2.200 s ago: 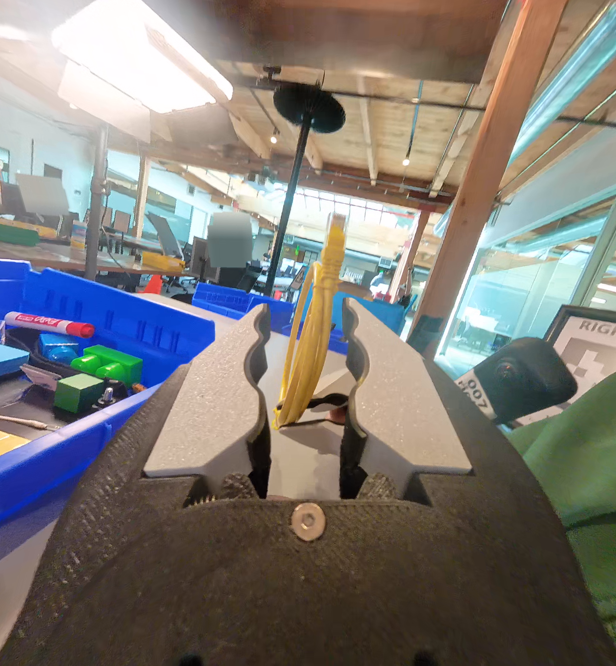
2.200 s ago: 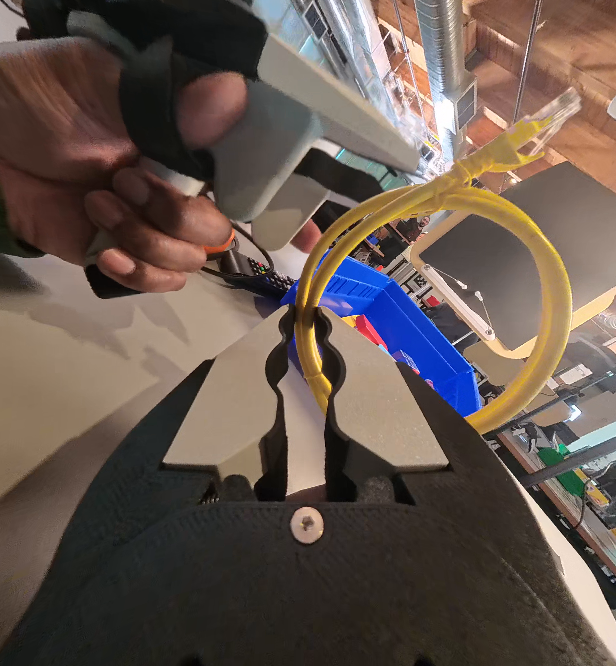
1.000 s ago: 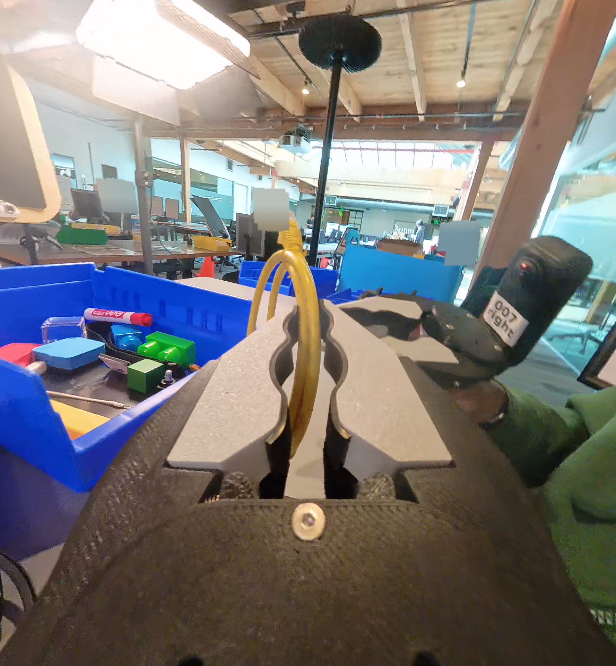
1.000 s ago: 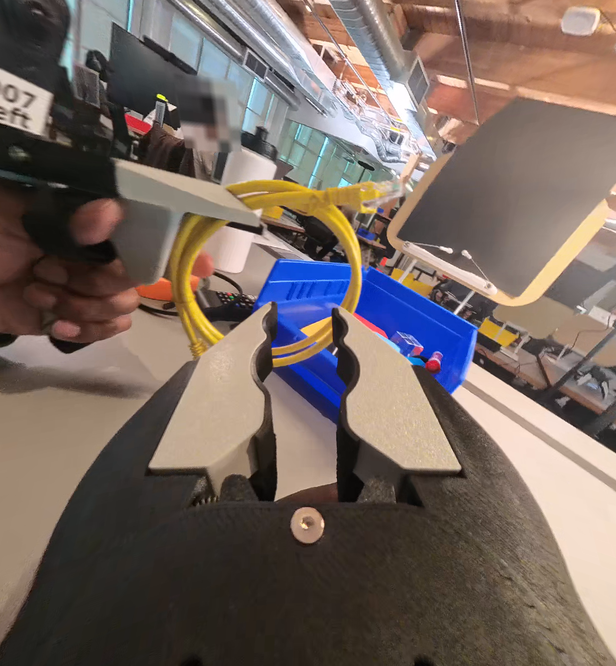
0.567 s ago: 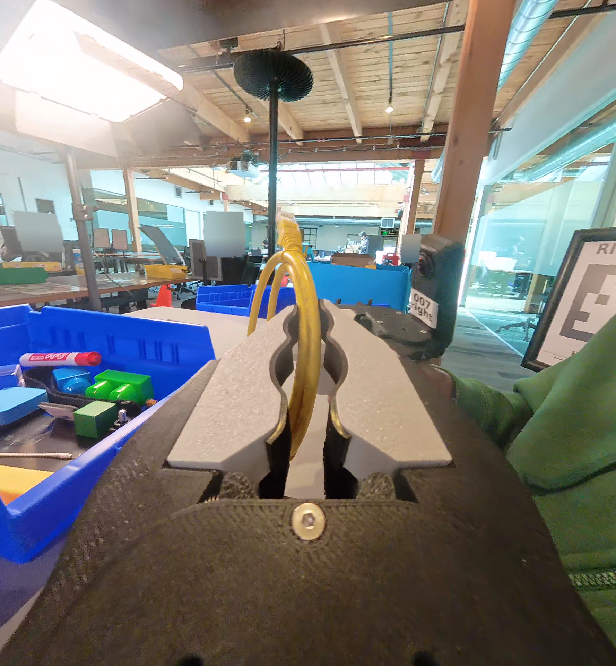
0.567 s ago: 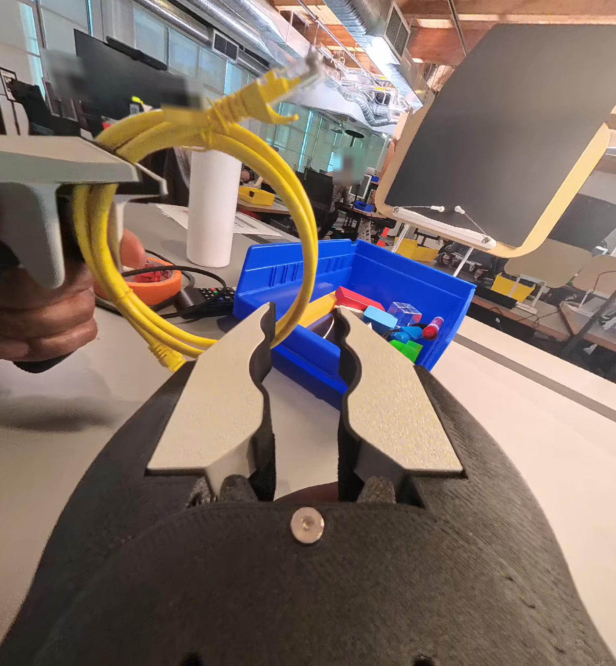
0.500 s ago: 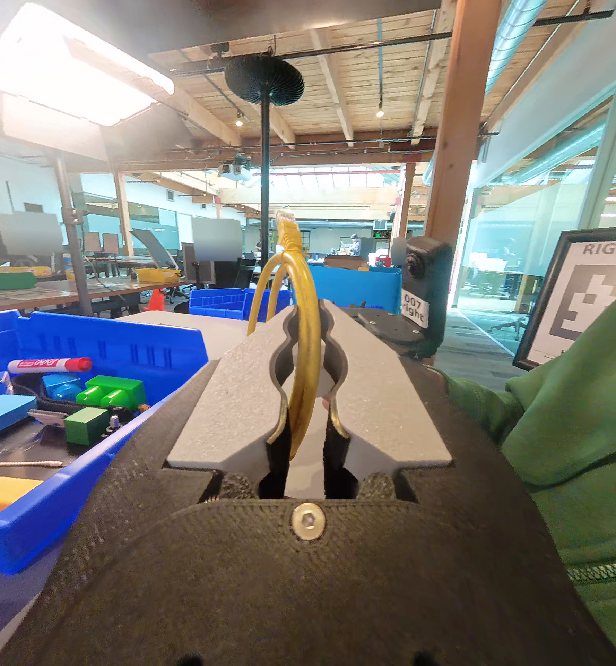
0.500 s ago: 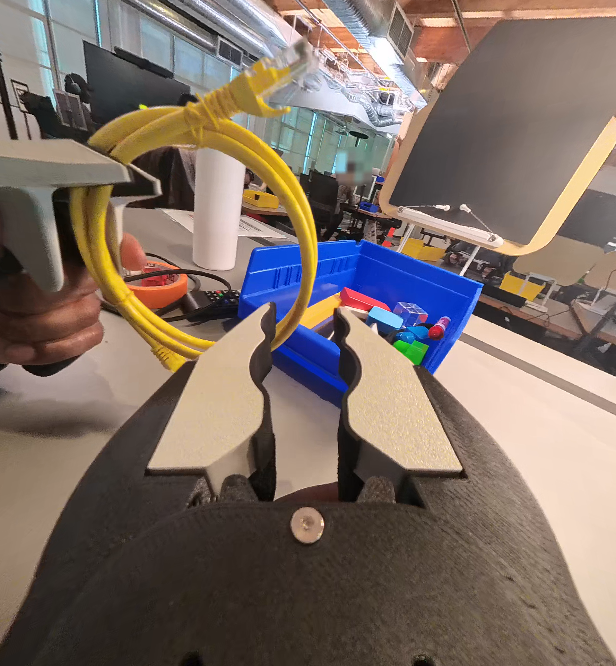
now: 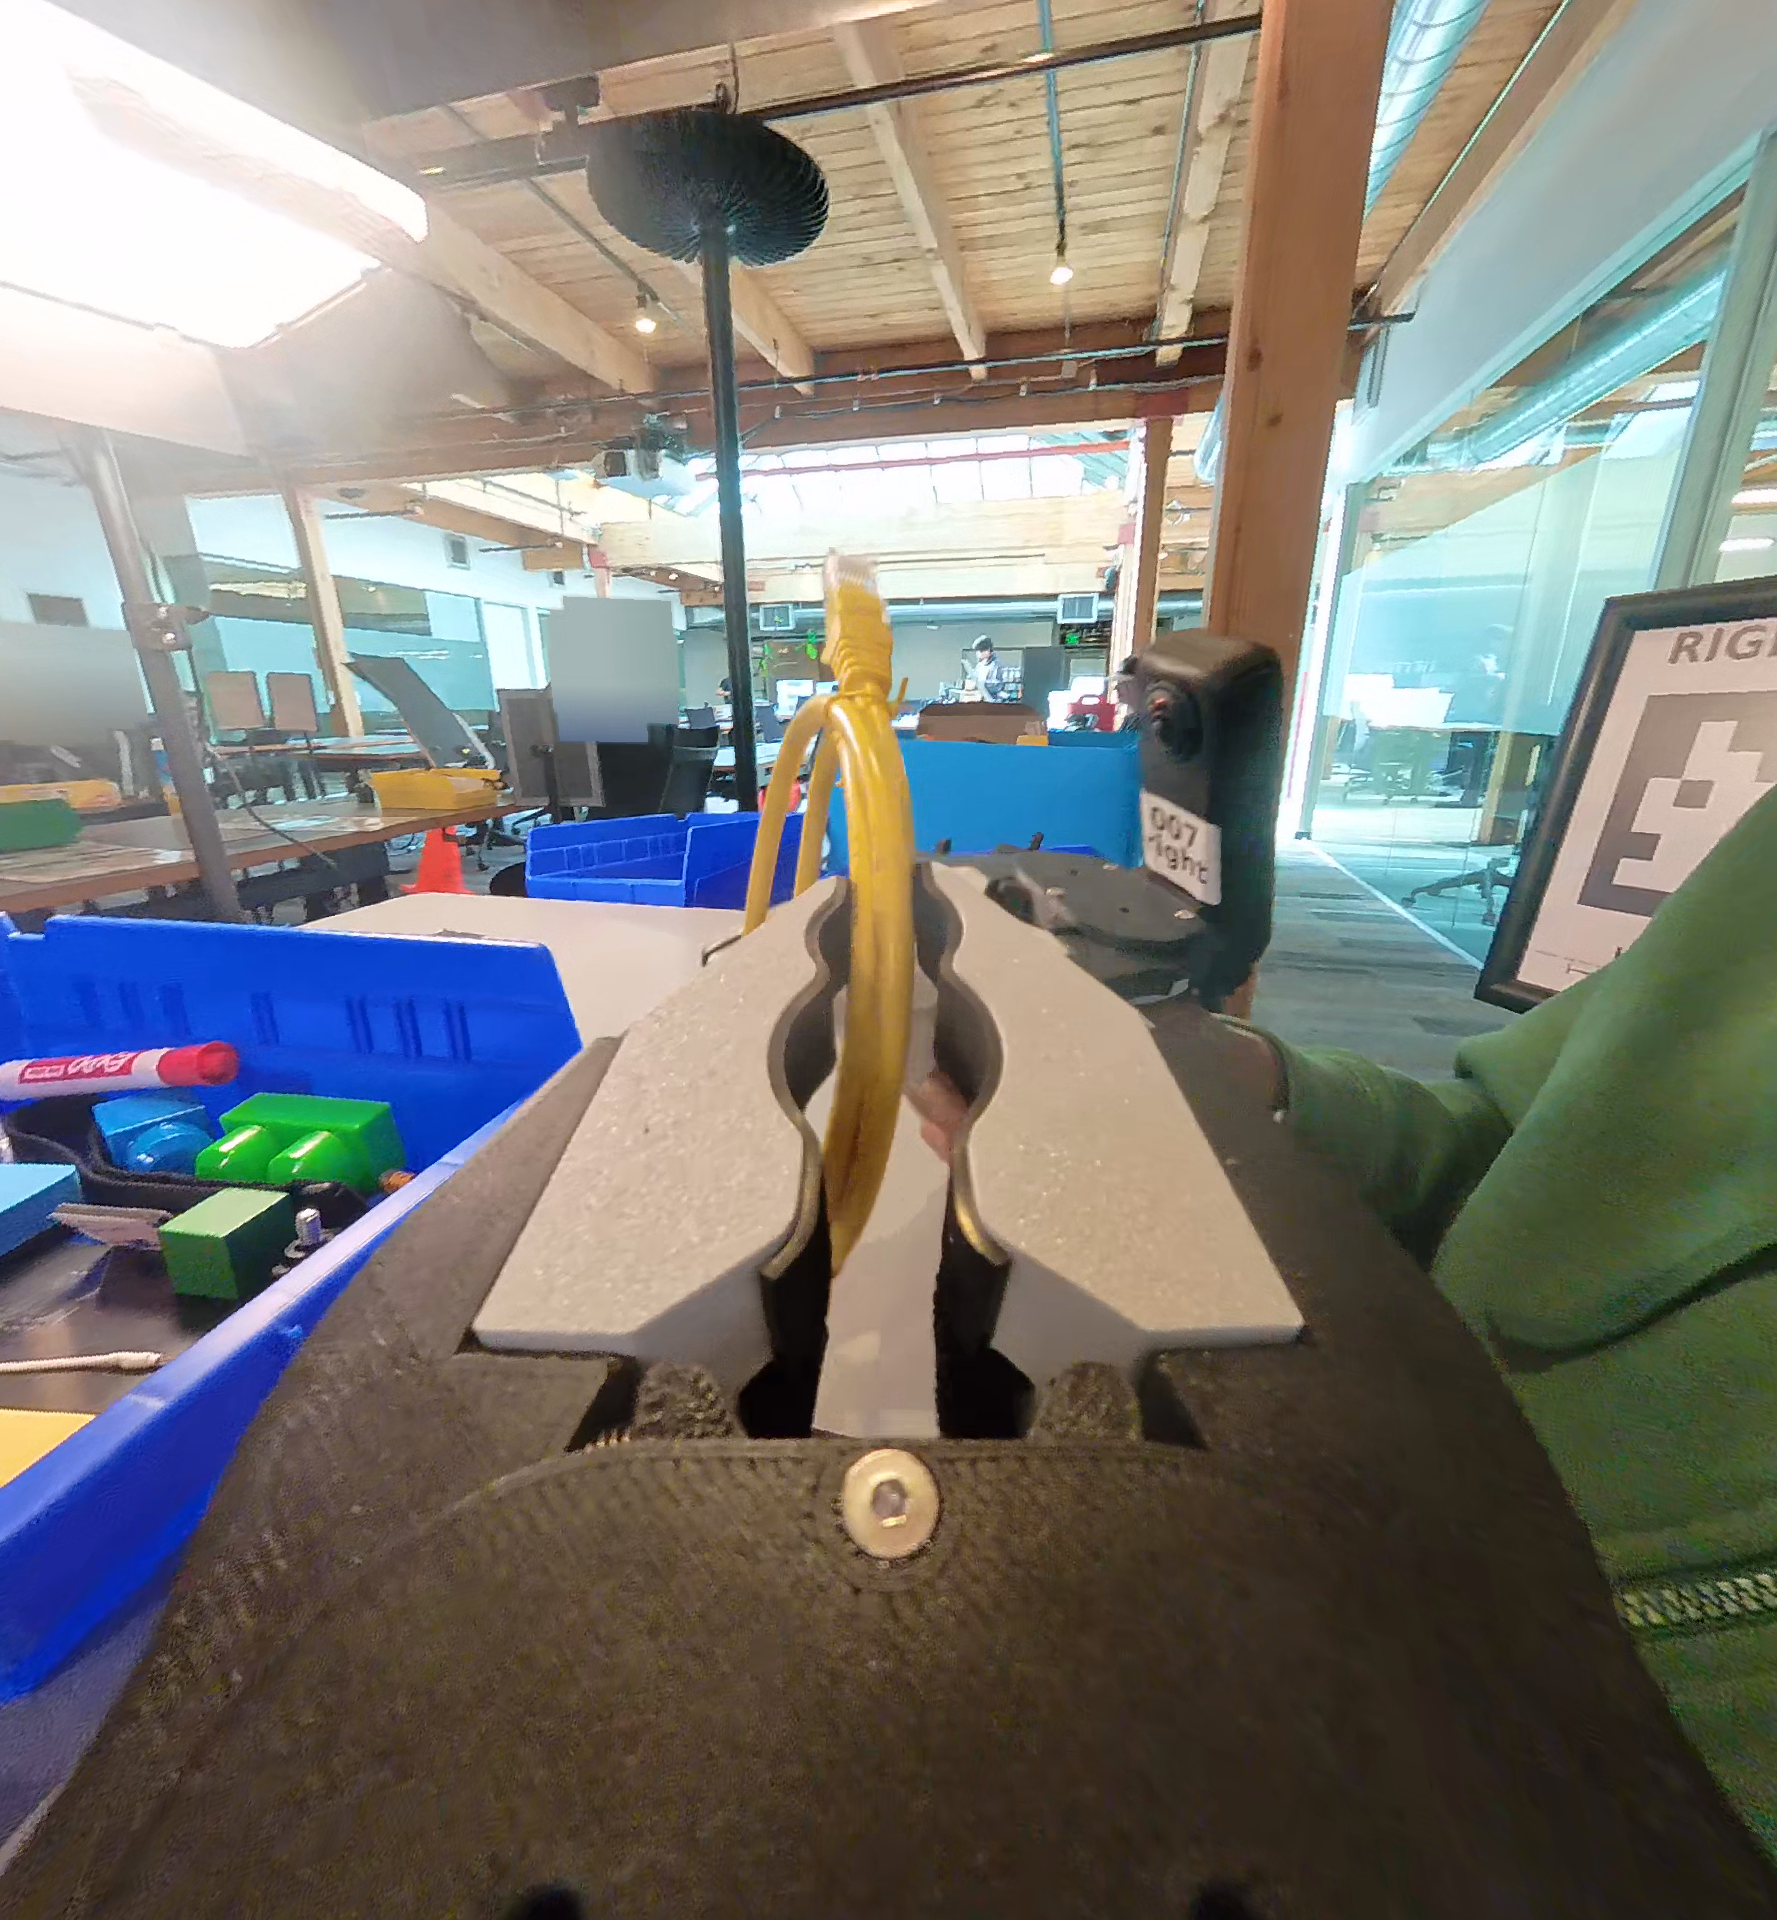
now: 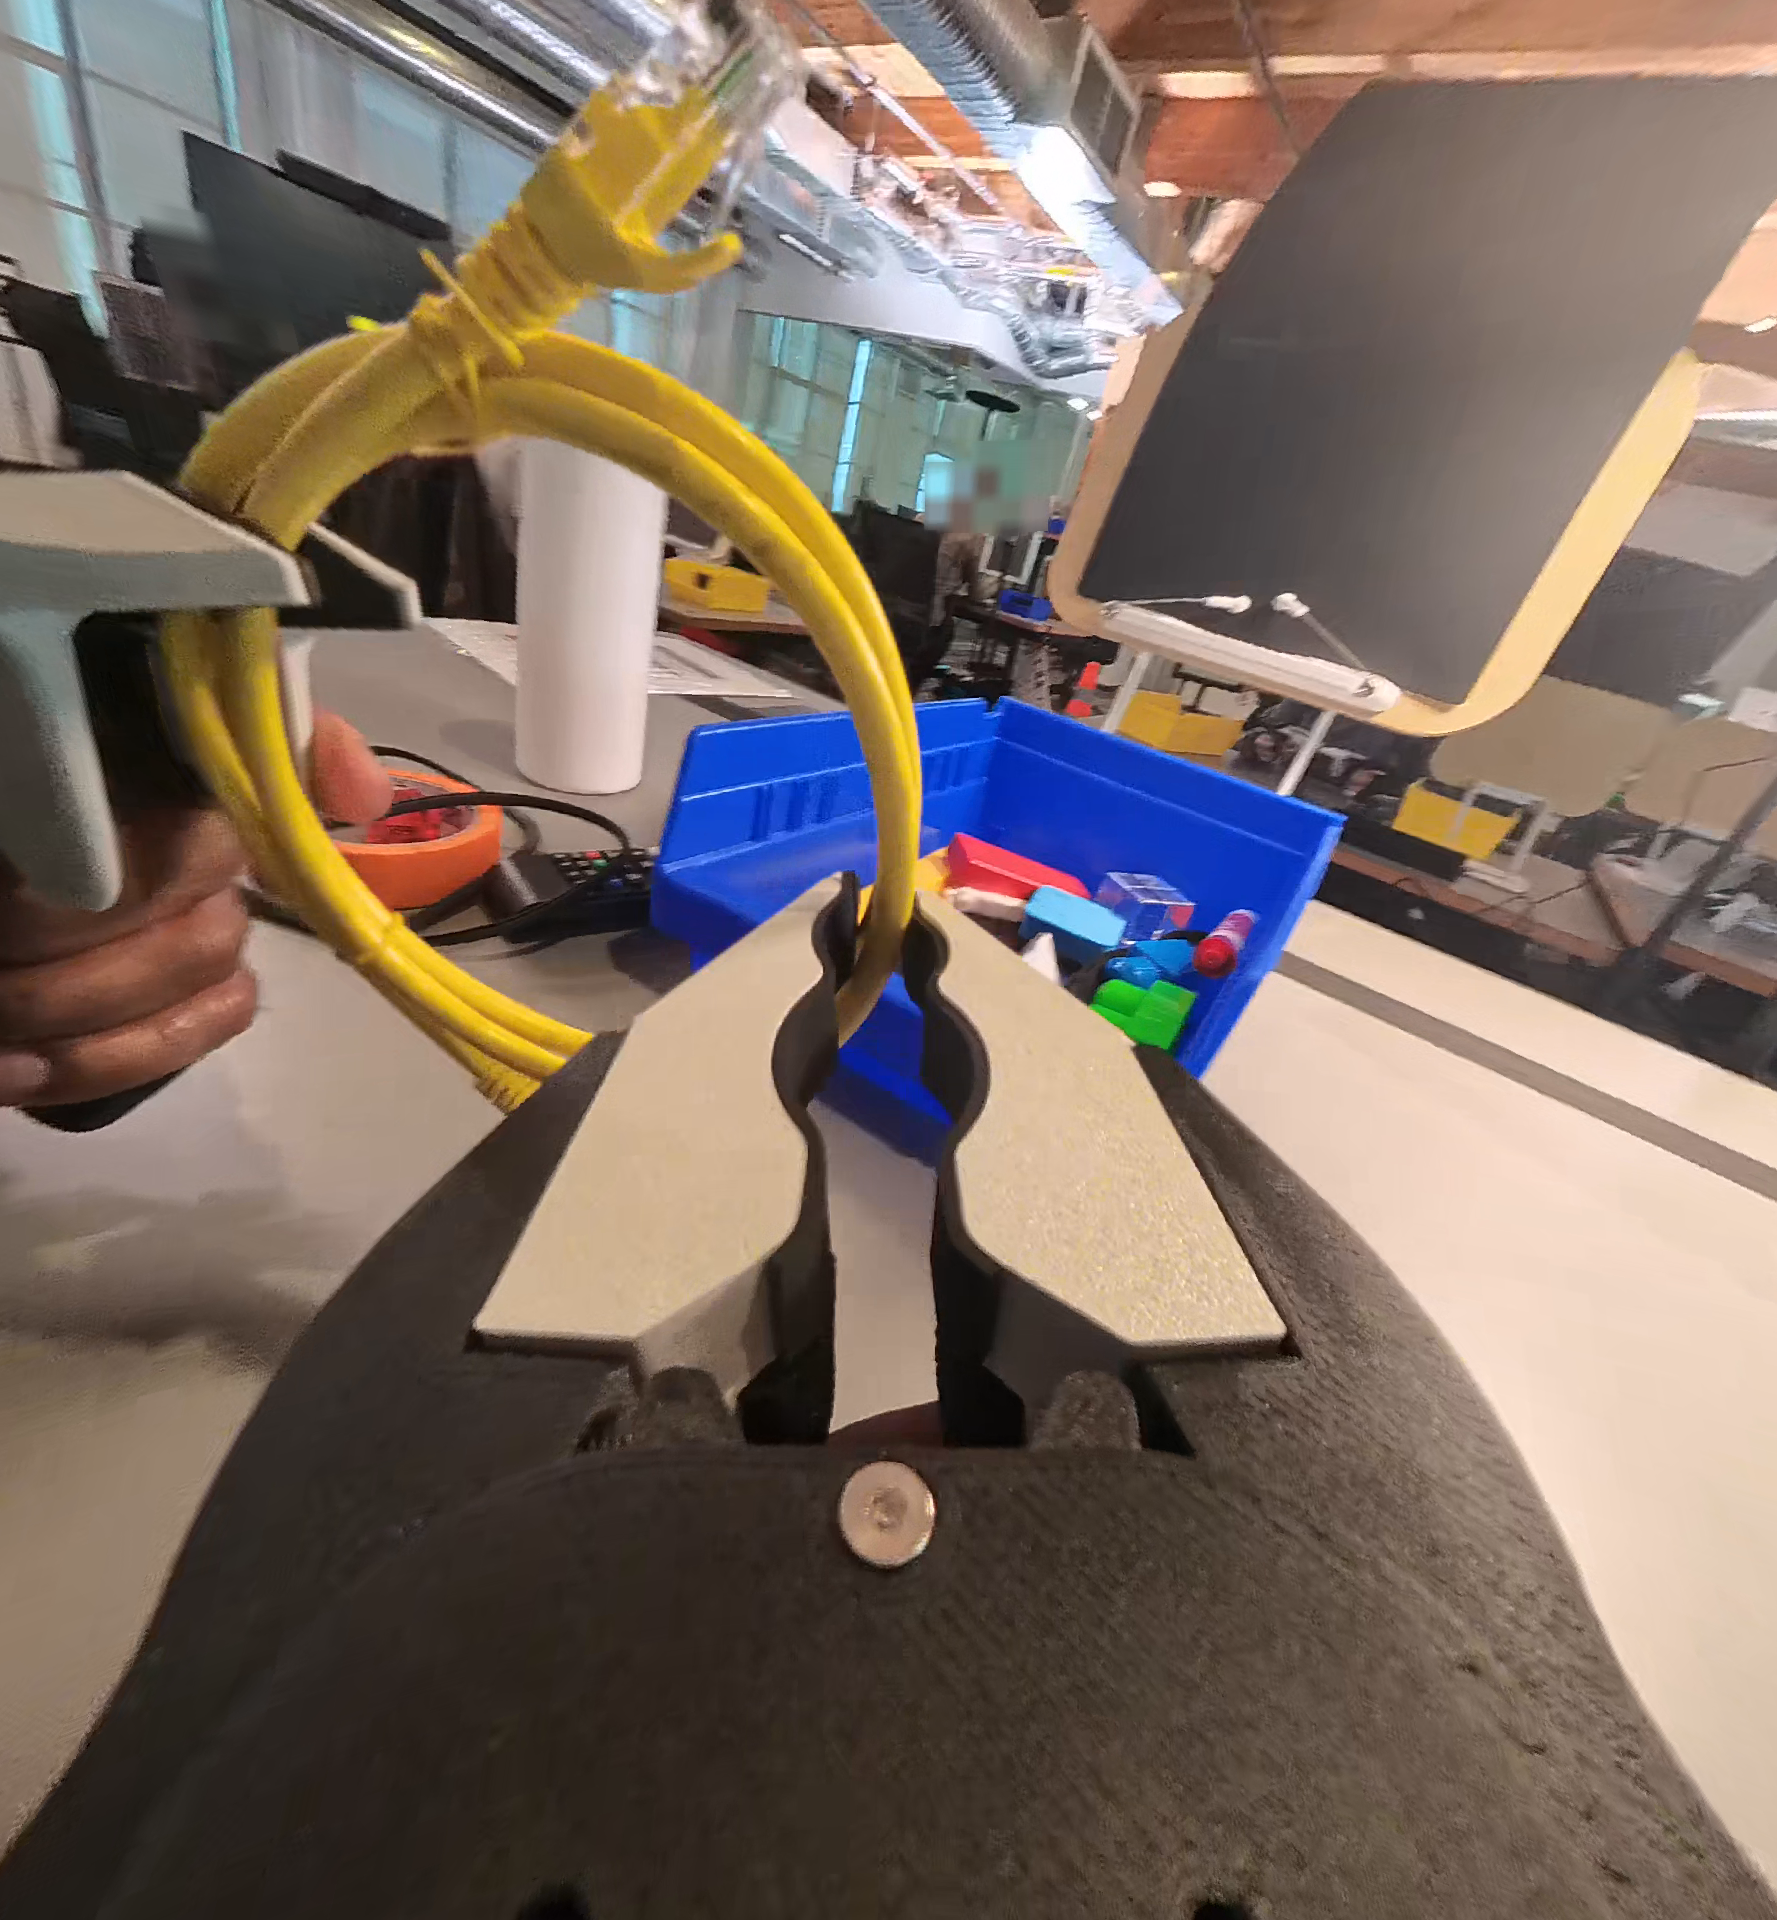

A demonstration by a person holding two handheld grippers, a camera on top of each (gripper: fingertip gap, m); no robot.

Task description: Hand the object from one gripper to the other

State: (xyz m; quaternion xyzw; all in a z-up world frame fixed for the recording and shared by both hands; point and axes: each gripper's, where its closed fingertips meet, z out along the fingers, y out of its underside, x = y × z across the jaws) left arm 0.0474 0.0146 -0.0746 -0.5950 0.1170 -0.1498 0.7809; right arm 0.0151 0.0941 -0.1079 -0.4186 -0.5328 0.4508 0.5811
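While my left gripper (image 9: pixel 879 914) keeps its clamp on the yellow cable (image 10: pixel 593 436), my right gripper (image 10: pixel 876 920) has just closed its tips on the far side of the same coil, low centre of the right wrist view. Half a second ago those right jaws stood apart with the loop merely passing between them; now they pinch it. Both tools hold the cable at once, in the air above the grey table (image 10: pixel 1486 1299).

In the left wrist view the coil stands on edge between my fingers (image 9: pixel 697 1122), its clear plug pointing up at centre frame, with the right tool's black camera pod (image 9: pixel 1211 790) just behind at centre right. In the right wrist view the loop arcs from the left tool's grey finger (image 10: pixel 105 551) at the left edge, over the top, down into my right tips; the plug sits blurred at upper centre.

I judge the handover to be at its double-grip stage: what remains is for the left to let go, and the thin pinch at the right tips could slip if the springy coil twists.

As for writing: a white sticker on the pod, print on the red-capped marker (image 9: pixel 115 1070) in the blue bin (image 9: pixel 344 1018) at lower left, and a framed printed sign (image 9: pixel 1684 790) at the right edge all carry lettering. No brand marks show on the cable.
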